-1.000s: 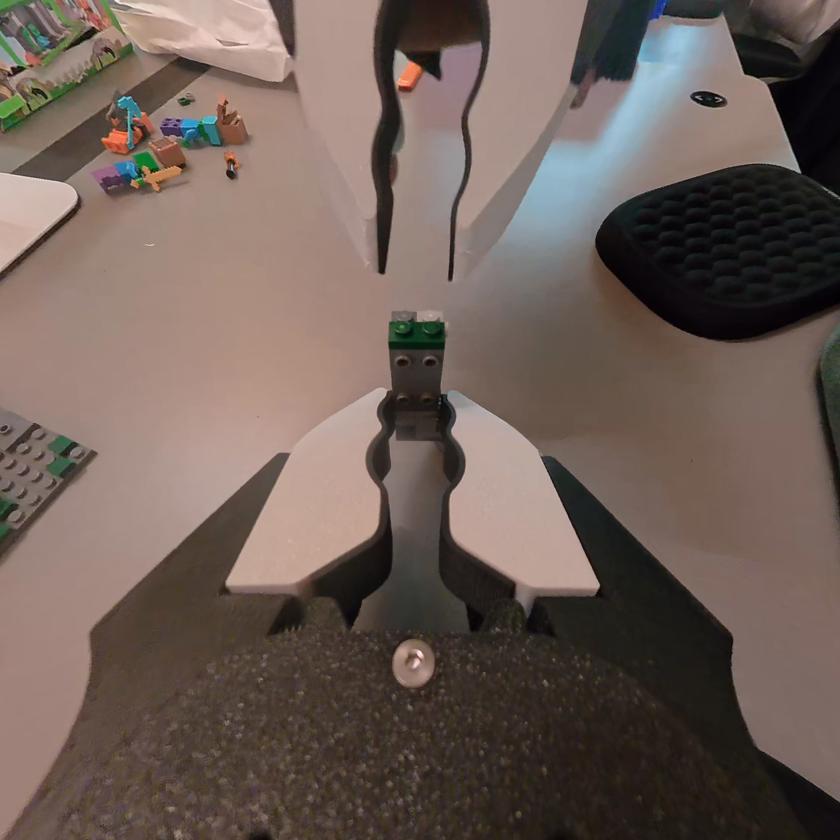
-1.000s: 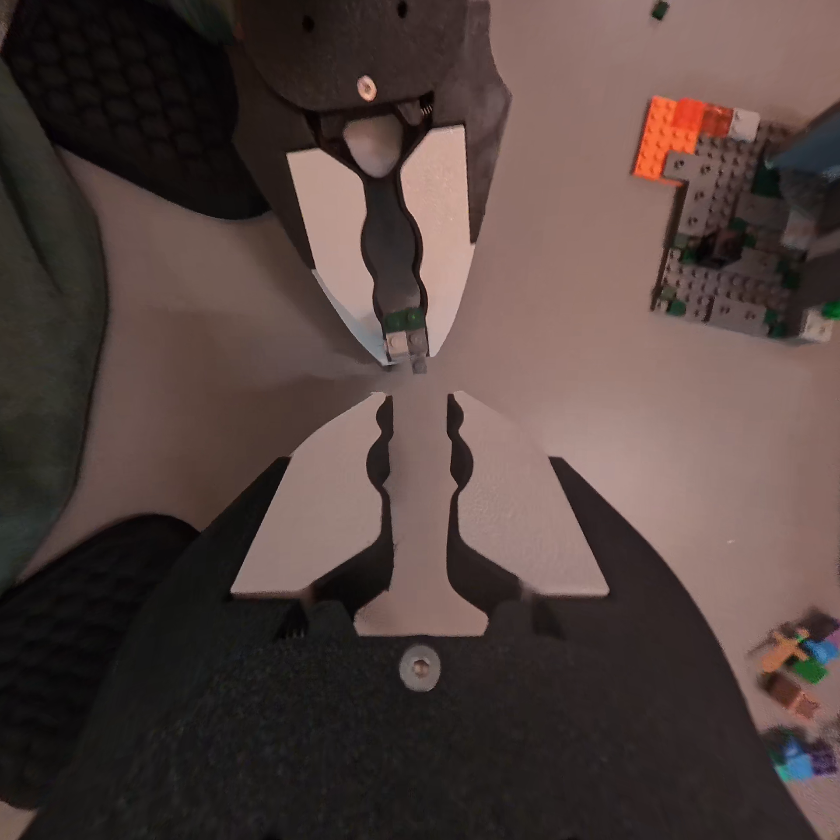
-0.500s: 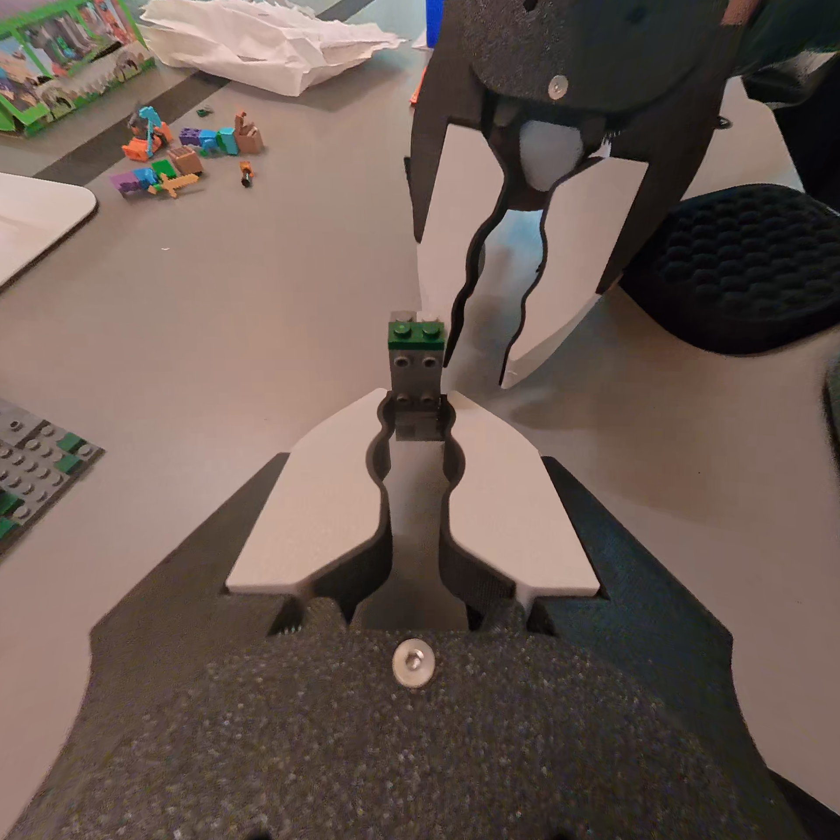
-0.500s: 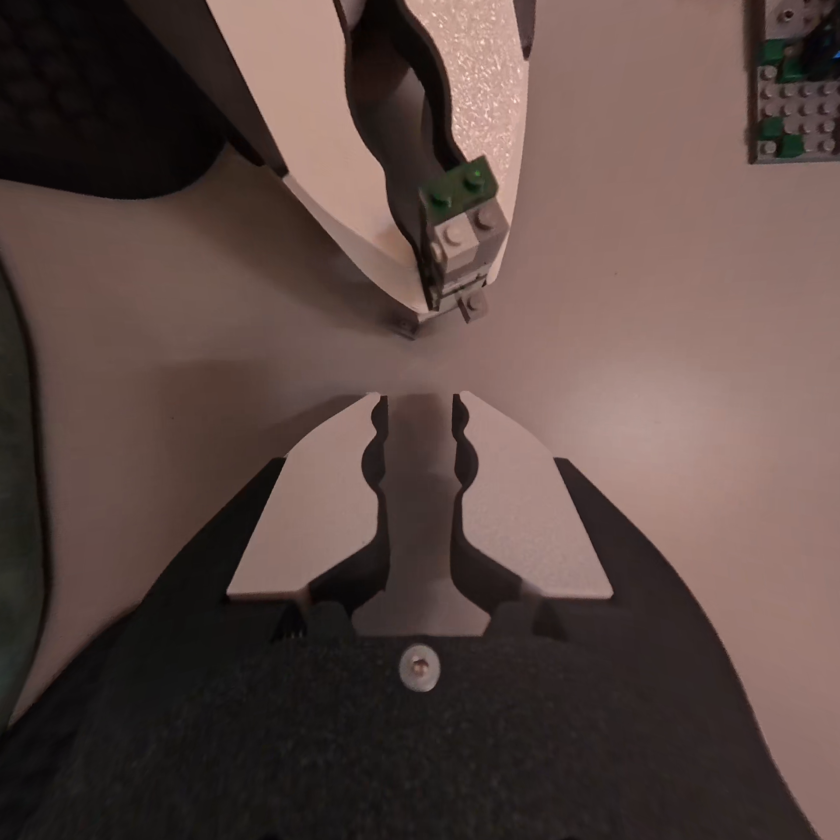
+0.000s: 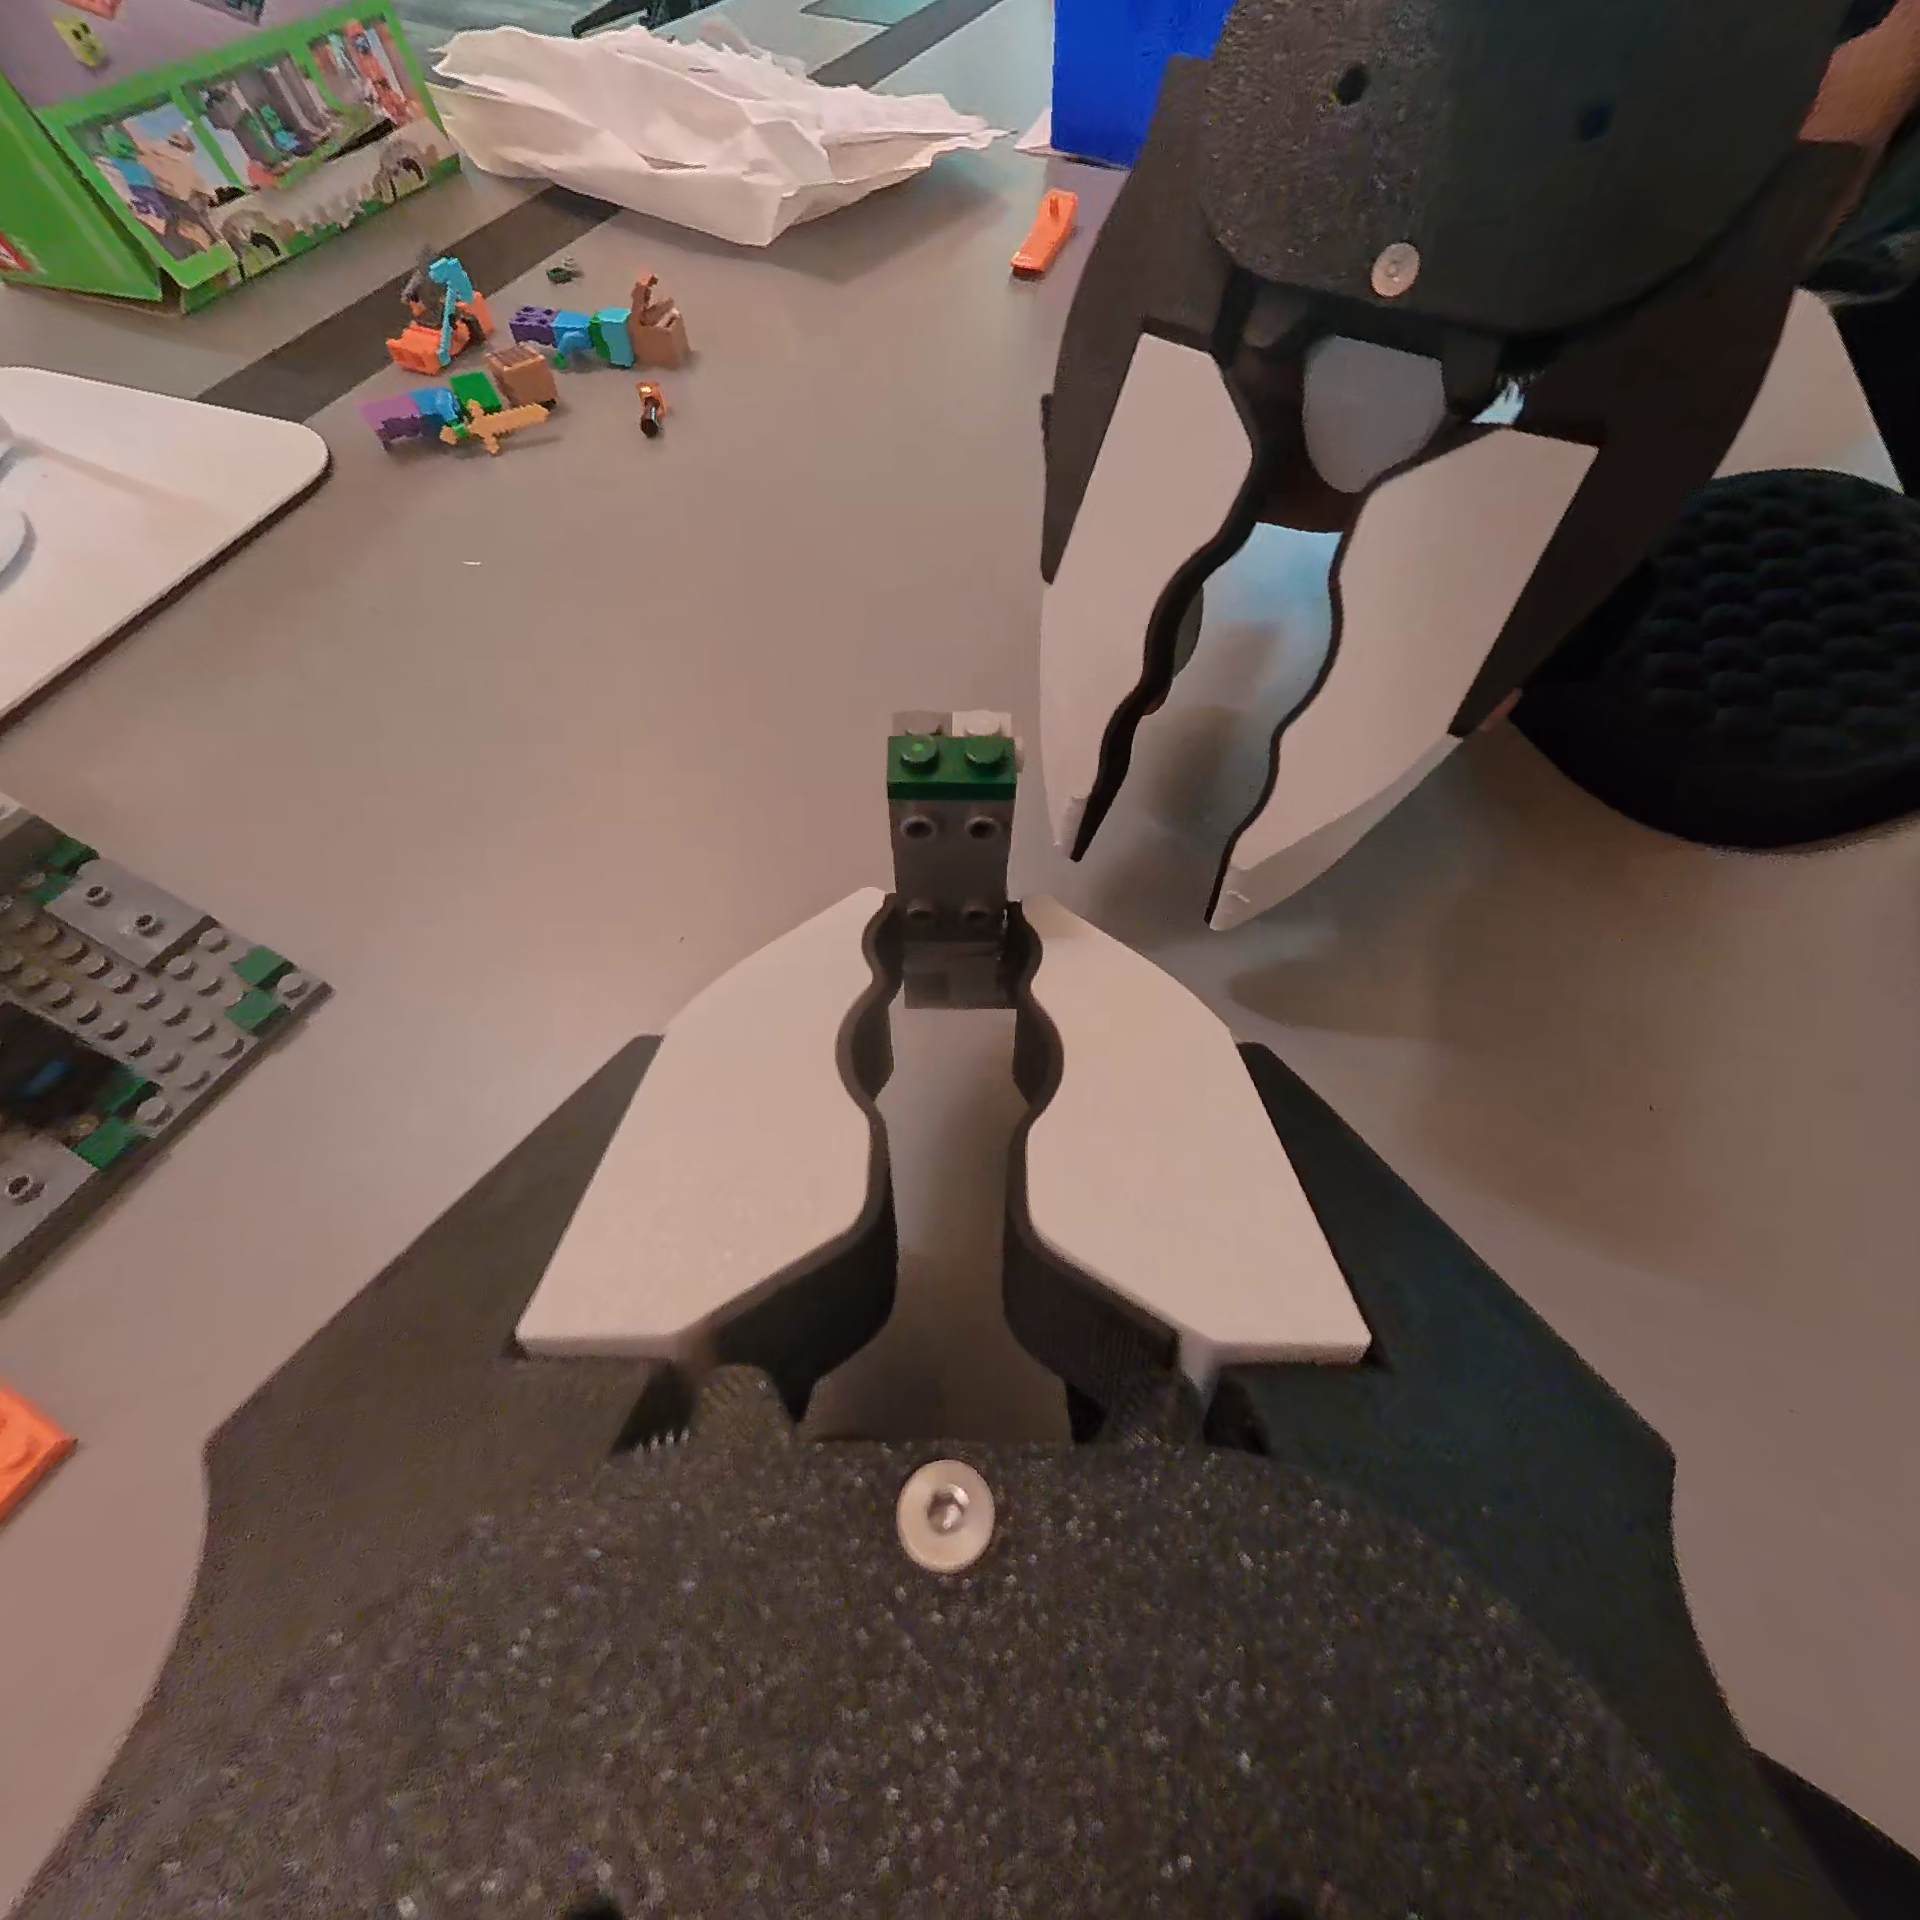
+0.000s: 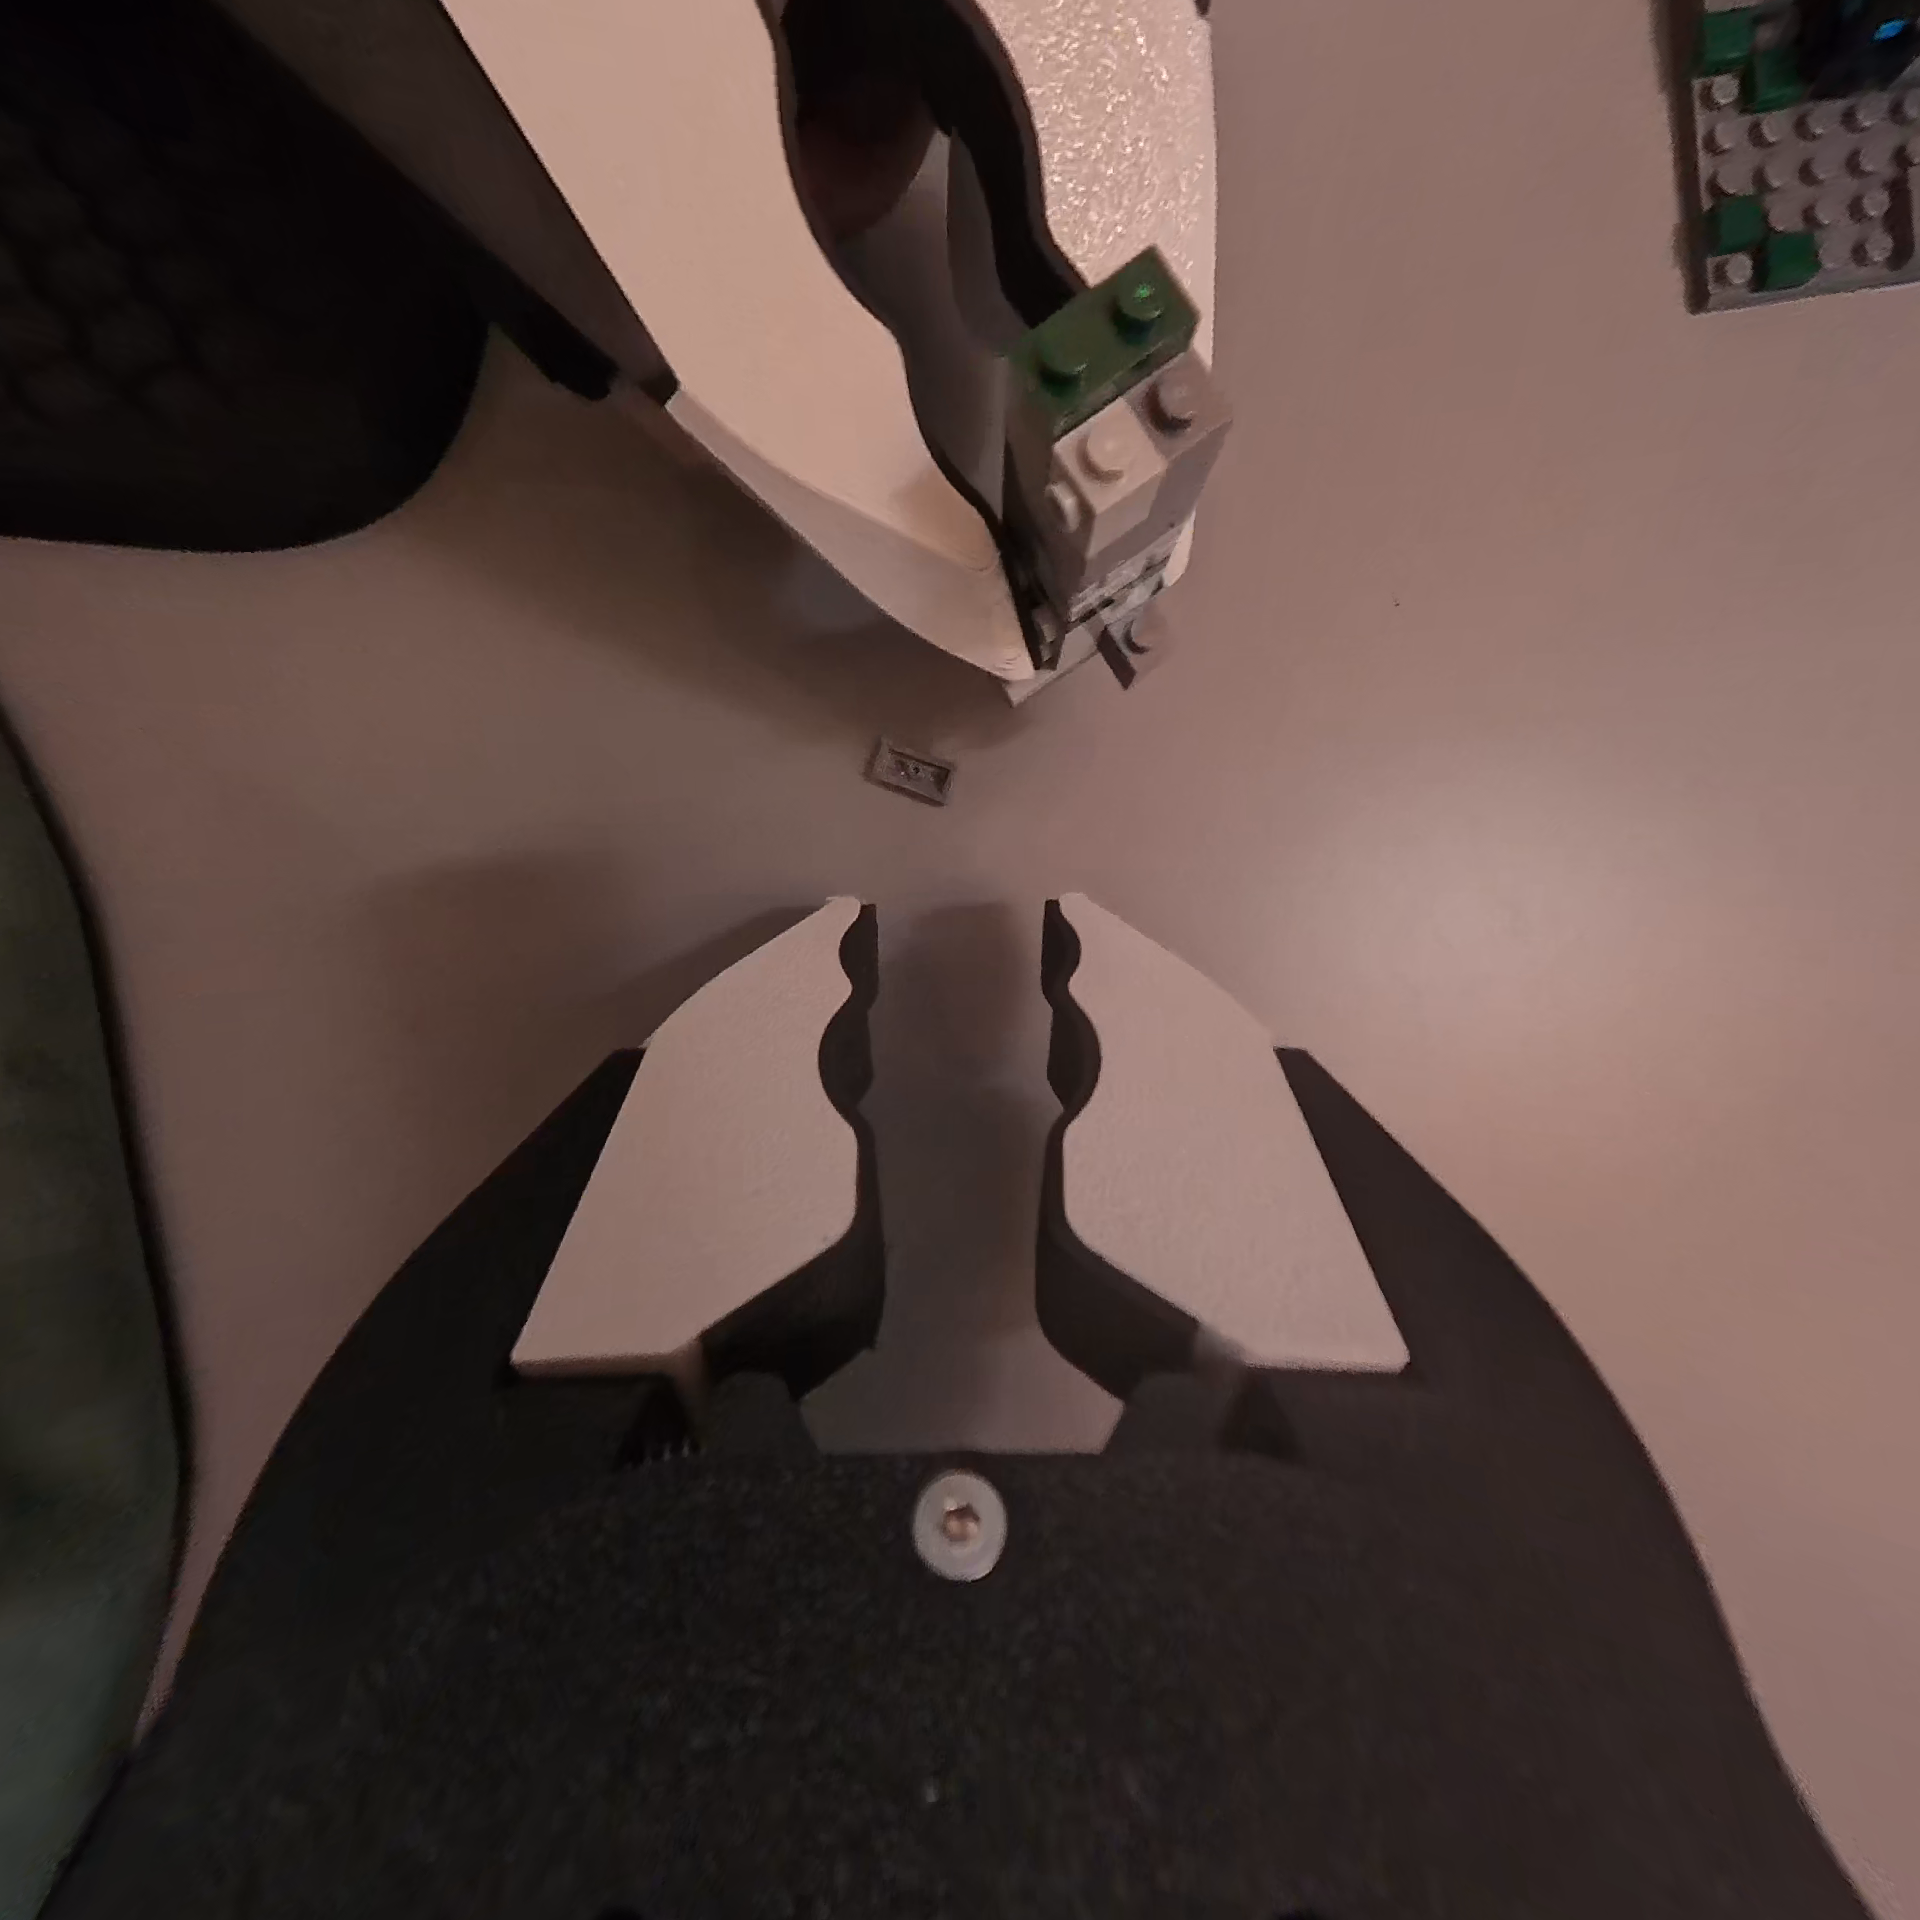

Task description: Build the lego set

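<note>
My left gripper (image 5: 951, 925) is shut on a small grey brick stack (image 5: 951, 842) with a dark green plate on top, and holds it upright above the table. The stack also shows in the right wrist view (image 6: 1127, 457), gripped at its lower end. My right gripper (image 6: 956, 904) is open and empty, and it points down at the table. In the left wrist view it (image 5: 1148, 883) hangs just right of the stack, apart from it. A small grey plate (image 6: 912, 771) lies on the table ahead of the right gripper's fingertips.
A grey baseplate build (image 5: 125, 1018) lies at the left, with an orange plate (image 5: 21, 1455) near it. Loose coloured pieces (image 5: 520, 364), the green set box (image 5: 208, 145), a white paper bag (image 5: 707, 125) and an orange tool (image 5: 1044, 234) lie farther back. A black cushion (image 5: 1766, 665) lies at the right. The grey baseplate build (image 5: 125, 1018) is about 15 cm from my left fingertips. The right camera catches it too, in the right wrist view (image 6: 1860, 135).
The right gripper has moved from straight in front of the stack to its right side and turned more upright. The small grey plate now shows on the table. The left gripper keeps its hold.
</note>
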Available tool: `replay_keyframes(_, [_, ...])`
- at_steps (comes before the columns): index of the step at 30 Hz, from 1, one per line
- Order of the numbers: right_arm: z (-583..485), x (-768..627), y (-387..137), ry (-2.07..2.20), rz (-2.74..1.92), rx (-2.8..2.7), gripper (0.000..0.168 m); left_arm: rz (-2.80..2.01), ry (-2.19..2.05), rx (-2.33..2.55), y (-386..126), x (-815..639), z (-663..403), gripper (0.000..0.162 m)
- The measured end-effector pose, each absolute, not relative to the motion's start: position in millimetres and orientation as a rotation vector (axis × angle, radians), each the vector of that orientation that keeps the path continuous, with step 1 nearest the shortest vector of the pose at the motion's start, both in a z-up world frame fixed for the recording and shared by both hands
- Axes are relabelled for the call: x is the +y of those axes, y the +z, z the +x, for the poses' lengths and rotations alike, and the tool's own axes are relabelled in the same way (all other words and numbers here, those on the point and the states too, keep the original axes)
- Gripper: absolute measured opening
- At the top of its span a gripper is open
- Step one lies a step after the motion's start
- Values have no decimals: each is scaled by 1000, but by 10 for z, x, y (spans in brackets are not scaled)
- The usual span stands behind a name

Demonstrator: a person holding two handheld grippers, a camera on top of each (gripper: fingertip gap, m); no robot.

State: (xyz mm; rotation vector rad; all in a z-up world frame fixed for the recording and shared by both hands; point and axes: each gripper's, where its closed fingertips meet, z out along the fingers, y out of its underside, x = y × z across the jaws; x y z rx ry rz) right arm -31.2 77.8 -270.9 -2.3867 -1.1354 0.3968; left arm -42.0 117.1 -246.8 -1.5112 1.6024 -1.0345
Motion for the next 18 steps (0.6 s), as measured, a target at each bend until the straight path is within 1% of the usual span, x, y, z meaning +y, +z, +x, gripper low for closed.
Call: replay_keyframes(18, [-578, 898, -2877, 336, -2392, -1068, 30, -1595, -1024, 1568, -2520, 1279, -461, 19])
